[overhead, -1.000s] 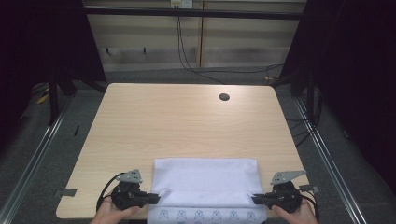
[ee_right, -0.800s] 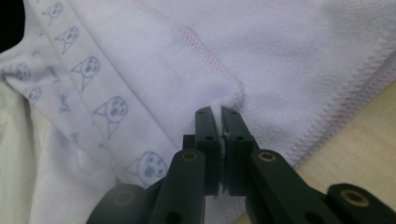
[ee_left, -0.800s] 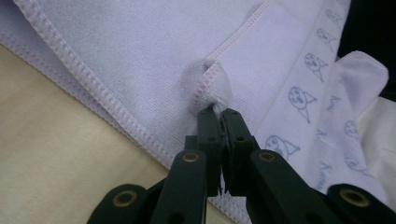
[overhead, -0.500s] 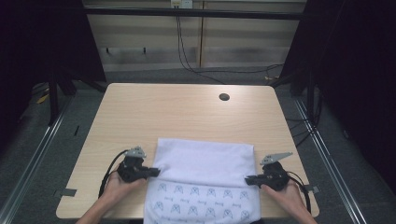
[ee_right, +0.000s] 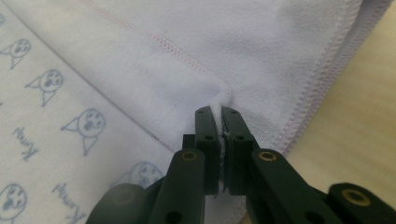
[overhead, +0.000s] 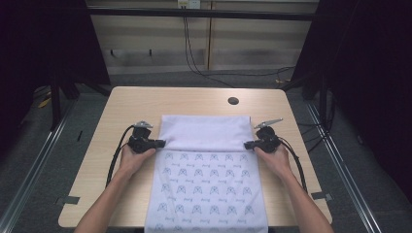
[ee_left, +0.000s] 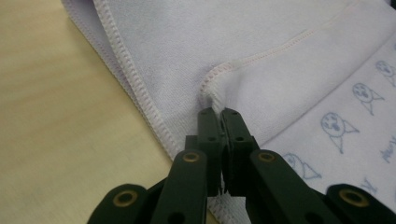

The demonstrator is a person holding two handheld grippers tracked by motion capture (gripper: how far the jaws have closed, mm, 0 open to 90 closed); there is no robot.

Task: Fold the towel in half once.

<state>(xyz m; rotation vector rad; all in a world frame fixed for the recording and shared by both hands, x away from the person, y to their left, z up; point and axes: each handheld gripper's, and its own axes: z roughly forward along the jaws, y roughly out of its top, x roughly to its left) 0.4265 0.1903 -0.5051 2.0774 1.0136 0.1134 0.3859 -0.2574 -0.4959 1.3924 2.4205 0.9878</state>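
Wooden table (overhead: 121,107) | both grippers pinch folded towel (overhead: 204,133) corners

R claw (ee_right: 219,112) | jaws pinched tight on corner of towel (ee_right: 243,51), white fabric squeezed btwn tips | towel: plain pale-lilac folded layer w/ stitched hems up top & R, blue face-print side at L | bare wood counter (ee_right: 364,116) at R edge, towel lying on it

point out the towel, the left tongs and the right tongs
towel (overhead: 209,194): high view, on its printed middle part
left tongs (ee_left: 218,114): left gripper view, tips shut on a towel corner
right tongs (ee_right: 218,112): right gripper view, tips shut on a towel corner
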